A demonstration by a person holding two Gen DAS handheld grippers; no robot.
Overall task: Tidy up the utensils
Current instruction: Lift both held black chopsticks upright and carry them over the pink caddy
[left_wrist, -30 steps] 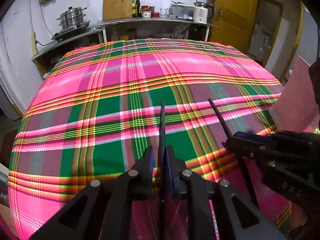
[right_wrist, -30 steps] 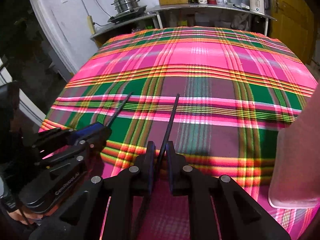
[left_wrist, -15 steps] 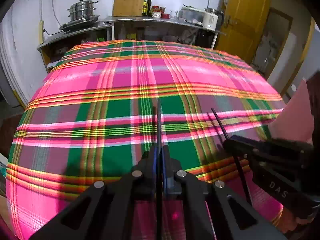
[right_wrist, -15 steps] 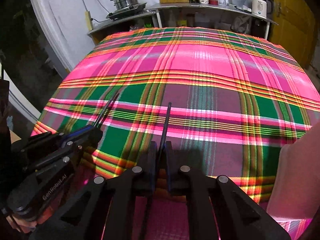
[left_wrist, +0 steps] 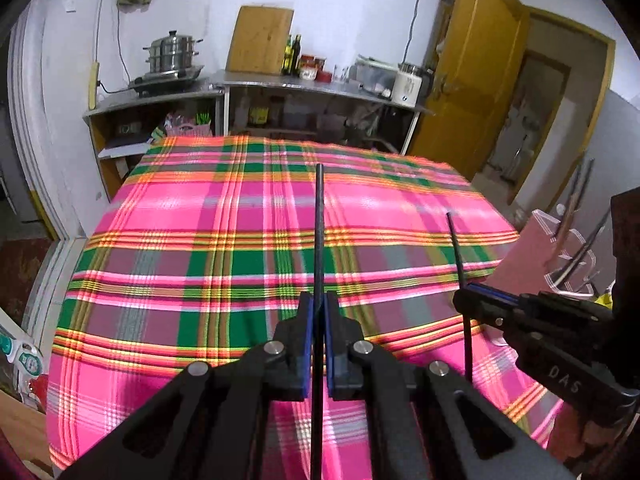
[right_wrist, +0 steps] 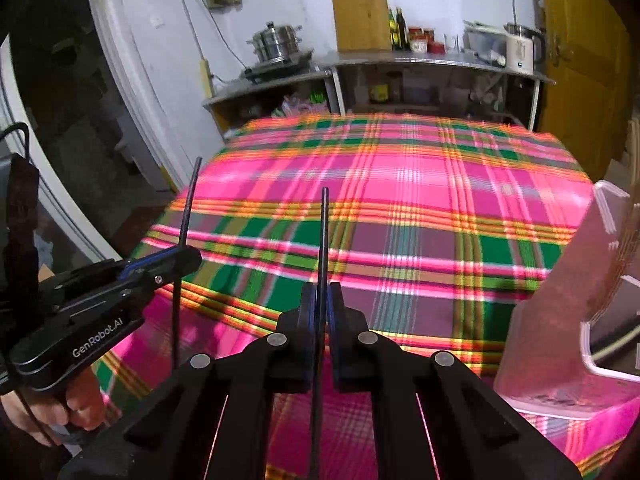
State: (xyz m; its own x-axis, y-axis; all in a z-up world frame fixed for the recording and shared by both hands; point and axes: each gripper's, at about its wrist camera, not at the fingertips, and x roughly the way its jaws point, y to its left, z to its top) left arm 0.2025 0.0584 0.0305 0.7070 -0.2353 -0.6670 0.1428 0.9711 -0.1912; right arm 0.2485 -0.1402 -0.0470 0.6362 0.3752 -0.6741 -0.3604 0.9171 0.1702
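The bench (left_wrist: 168,240) under its pink and green plaid cloth lay bare in front of me, so nothing stood in the way of carrying things across it. At its right edge stood the pink utensil holder (right_wrist: 568,320), open at the top, with a few dark sticks already leaning in it; I judged it to be where my 2 pieces belonged. My left claw (left_wrist: 319,322) was clamped on 1 black chopstick (left_wrist: 319,216), gripped low on its shaft so the long end rose clear of the cloth. My right claw (right_wrist: 322,312) had just been closing and now pinched the other black chopstick (right_wrist: 323,232) between its pads in the same way. I held them apart so that neither stick fouled the other.
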